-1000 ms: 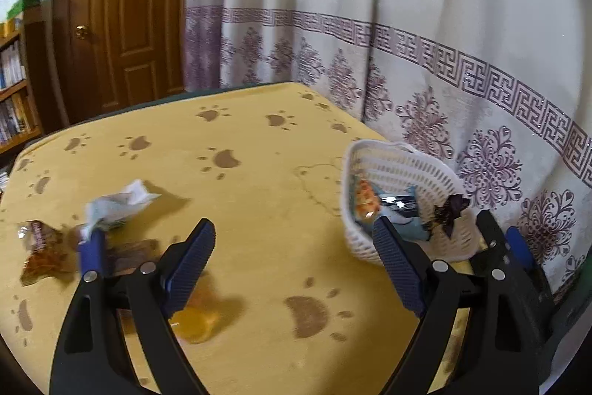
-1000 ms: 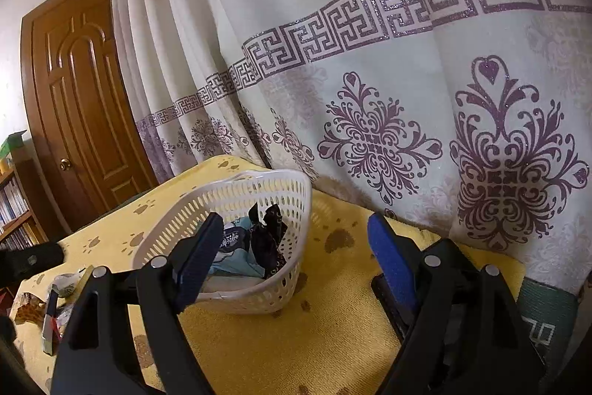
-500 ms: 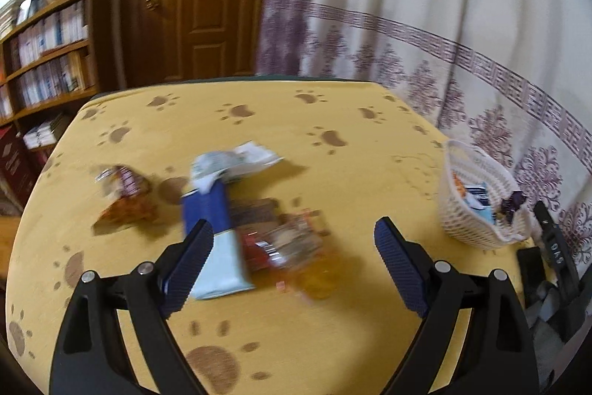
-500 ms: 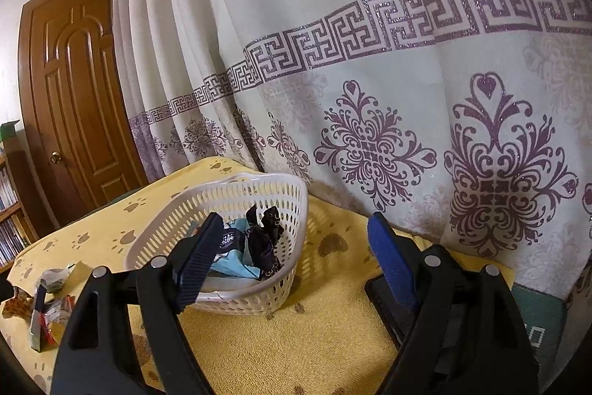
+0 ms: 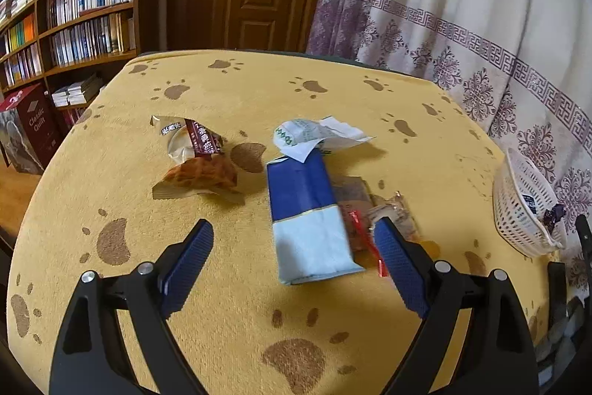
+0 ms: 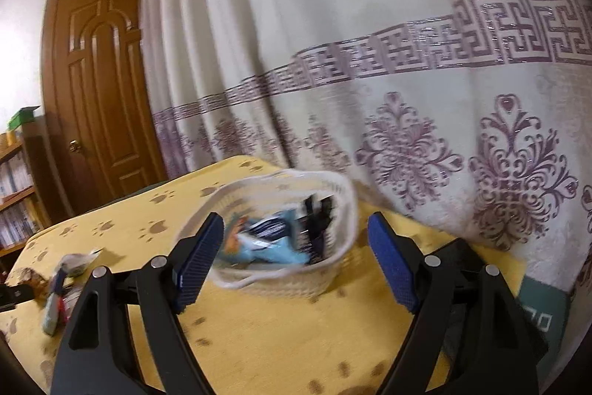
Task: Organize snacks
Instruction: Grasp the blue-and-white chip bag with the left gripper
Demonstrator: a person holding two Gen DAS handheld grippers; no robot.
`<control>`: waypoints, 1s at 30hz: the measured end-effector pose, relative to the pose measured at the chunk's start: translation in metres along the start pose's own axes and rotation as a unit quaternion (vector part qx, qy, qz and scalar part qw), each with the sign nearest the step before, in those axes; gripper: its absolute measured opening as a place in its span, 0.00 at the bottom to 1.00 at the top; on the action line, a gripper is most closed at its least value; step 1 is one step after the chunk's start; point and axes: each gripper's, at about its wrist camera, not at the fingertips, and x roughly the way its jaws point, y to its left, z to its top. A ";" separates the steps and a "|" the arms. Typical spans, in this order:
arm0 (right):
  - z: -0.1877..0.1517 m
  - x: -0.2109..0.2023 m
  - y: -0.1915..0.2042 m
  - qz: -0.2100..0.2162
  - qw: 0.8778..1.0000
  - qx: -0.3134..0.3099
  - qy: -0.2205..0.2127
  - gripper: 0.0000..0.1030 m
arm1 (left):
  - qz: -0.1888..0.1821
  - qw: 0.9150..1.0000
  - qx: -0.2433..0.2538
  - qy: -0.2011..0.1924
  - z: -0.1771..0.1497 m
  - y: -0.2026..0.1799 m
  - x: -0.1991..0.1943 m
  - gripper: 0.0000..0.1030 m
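Fingers on the left gripper (image 5: 294, 261) are spread wide with nothing between them, poised over the blue packet (image 5: 309, 215) lying flat on the yellow table (image 5: 222, 91). The right gripper (image 6: 296, 254) is likewise released and empty, facing the white basket (image 6: 292, 280), which already holds a few snacks by the curtain. Loose ones remain: a pastry bag (image 5: 196, 161) to the left, a white wrapper (image 5: 314, 134) at the packet's far end, small clear-wrapped sweets (image 5: 373, 217) tucked against its right edge. To lift the packet cleanly, I'd say come down square across its narrow width, keeping the right finger (image 5: 401, 269) from snagging the red-striped sweet beside it, then squeeze gently, since it looks soft.
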 end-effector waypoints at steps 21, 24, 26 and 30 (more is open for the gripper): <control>-0.027 -0.006 0.079 0.131 0.986 -0.083 0.066 0.83 | -0.037 0.997 -0.049 0.042 0.021 0.012 0.070 0.86; -0.027 -0.003 0.080 0.133 0.985 -0.082 0.073 0.83 | -0.047 0.996 -0.050 0.050 0.021 0.013 0.075 0.78; -0.028 -0.002 0.081 0.137 0.984 -0.081 0.079 0.83 | -0.045 0.997 -0.046 0.047 0.020 0.013 0.075 0.63; -0.031 0.001 0.087 0.162 0.978 -0.081 0.102 0.83 | -0.074 0.995 -0.045 0.046 0.018 0.015 0.071 0.49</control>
